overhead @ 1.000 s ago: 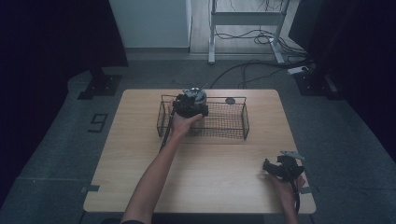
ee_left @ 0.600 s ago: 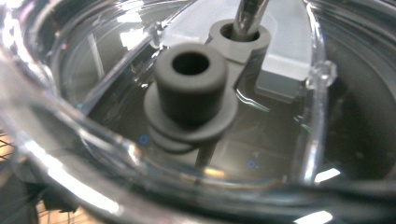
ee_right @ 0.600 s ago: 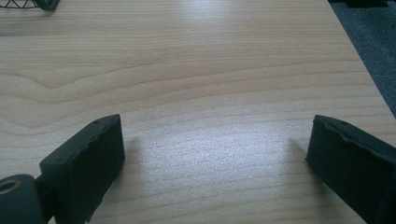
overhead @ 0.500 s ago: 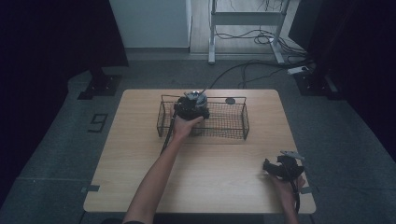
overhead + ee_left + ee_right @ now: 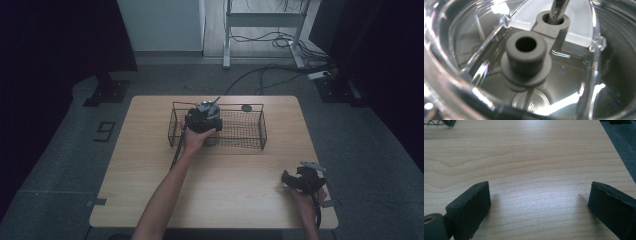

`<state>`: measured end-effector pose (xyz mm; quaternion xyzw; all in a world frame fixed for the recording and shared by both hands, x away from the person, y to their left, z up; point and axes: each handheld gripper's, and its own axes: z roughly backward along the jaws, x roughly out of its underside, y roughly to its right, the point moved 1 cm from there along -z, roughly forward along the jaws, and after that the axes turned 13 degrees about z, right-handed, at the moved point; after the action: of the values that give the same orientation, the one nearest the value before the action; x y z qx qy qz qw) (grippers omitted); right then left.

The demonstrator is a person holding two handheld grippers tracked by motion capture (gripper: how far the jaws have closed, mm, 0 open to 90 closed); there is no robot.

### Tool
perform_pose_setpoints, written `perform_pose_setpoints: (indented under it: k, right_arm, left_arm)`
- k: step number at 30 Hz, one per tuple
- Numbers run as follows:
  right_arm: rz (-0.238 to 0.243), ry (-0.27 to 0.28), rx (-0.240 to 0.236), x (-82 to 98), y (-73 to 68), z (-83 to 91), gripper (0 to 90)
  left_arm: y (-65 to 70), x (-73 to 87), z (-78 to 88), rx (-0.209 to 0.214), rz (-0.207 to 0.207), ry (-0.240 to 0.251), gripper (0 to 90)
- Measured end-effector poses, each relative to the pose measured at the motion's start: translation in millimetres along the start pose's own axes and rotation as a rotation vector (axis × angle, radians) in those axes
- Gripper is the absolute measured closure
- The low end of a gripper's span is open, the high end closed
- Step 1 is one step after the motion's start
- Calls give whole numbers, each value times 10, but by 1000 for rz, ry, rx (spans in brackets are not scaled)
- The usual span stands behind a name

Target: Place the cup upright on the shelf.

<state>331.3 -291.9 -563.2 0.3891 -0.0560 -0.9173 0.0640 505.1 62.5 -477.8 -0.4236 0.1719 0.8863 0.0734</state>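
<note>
A black wire basket (image 5: 262, 127) stands at the back middle of the wooden table (image 5: 150, 190). My left gripper (image 5: 202, 120) is at its left end, right on a round clear-lidded container (image 5: 208, 107) with a thin metal rod (image 5: 215, 101) sticking up. Up close in the left gripper view I see the clear lid (image 5: 454, 50), a grey tube spout (image 5: 526, 55) and the metal rod (image 5: 557, 7) in a second grey hole. Its jaws are hidden. My right gripper (image 5: 288, 178) rests near the table's front right, and its fingers (image 5: 471, 205) are wide apart over bare wood.
A small dark round thing (image 5: 246, 108) lies on the table just behind the basket. A corner of the basket (image 5: 436, 122) shows far off in the right gripper view. The table's right edge (image 5: 621, 160) is close to my right gripper. Cables lie on the floor behind.
My left gripper has shifted slightly toward the near side of the basket, staying on the container. The right gripper has not moved.
</note>
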Motion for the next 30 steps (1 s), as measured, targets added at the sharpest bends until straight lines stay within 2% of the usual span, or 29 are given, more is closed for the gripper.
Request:
perform_pose_setpoints:
  k: [8, 10, 11, 13, 19, 21, 30]
  right_arm:
    - [-2, 3, 0, 4, -1, 3, 48]
    - [-3, 3, -1, 4, -1, 3, 48]
    - [-3, 3, -1, 4, -1, 3, 48]
    - [-3, 3, -1, 4, -1, 3, 48]
    - [-3, 3, -1, 4, -1, 3, 48]
    - [-3, 2, 0, 4, -1, 3, 48]
    - [-3, 2, 0, 4, -1, 3, 48]
  left_arm:
    - [13, 8, -4, -2, -13, 6, 33]
    - [27, 5, 18, -28, -21, 22, 28]
    - [37, -5, 56, -40, -31, 45, 21]
    - [19, -25, 112, -10, -23, 60, 13]
    - [-13, -67, 280, 33, -26, 94, 13]
    - [-23, -61, 385, 71, -28, 99, 14]
    - [-74, 4, 625, 115, -42, 106, 15]
